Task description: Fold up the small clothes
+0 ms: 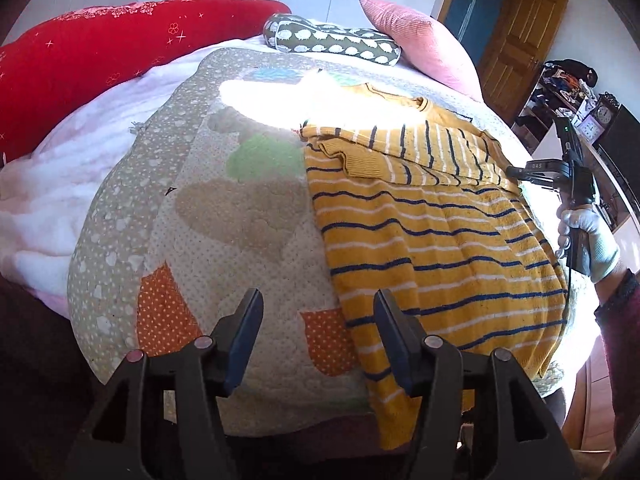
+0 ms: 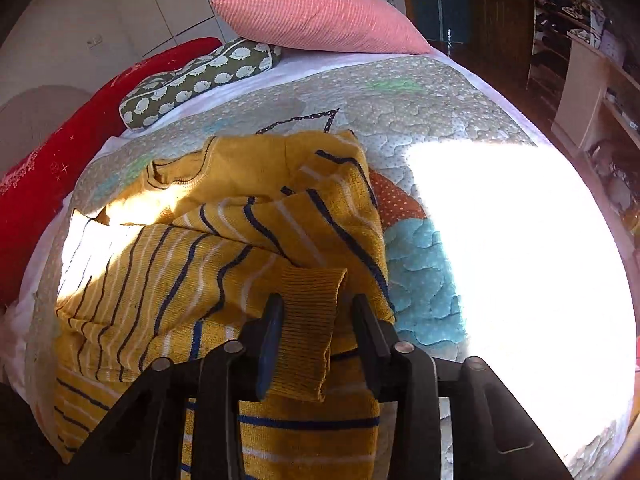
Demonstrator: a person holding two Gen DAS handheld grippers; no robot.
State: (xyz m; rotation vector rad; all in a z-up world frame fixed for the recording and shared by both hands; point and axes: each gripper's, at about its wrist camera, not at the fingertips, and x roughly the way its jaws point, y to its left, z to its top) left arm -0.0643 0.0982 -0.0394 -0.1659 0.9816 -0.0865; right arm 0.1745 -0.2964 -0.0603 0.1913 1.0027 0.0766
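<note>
Mustard ribbed knit fills the gap in the right tongs [image 2: 316, 300]: their jaws stand apart on either side of the sleeve cuff [image 2: 308, 320]. One pad is right against the rib and the other just clear, so I read this as straddling, not pinching. The left tongs [image 1: 318, 296] are spread too, with nothing between them. They hang over bare quilt [image 1: 240, 208] just beside the hem corner, at the end farthest from the pink pillow [image 2: 316, 16]. The striped sweater [image 1: 420, 240] lies flat on the quilt, collar toward the pink pillow and hem away from it. Its long axis therefore runs straight from the tongs to that pillow. One sleeve is doubled across the chest, and the sleeve in the right tongs lies over the body with its cuff pointing away from the pillow. The knit looks light, soft and floppy with a grippy, towelling-like surface. It should drape and stretch instead of holding a crease, and it is unlikely to slip or be damaged. The firmest places to grip are probably the ribbed cuff, the hem band and the shoulder seams. Loose body fabric would likely bunch or drag the layer beneath. A gloved hand [image 1: 588, 240] holds the right tongs at the sweater's side edge.
</note>
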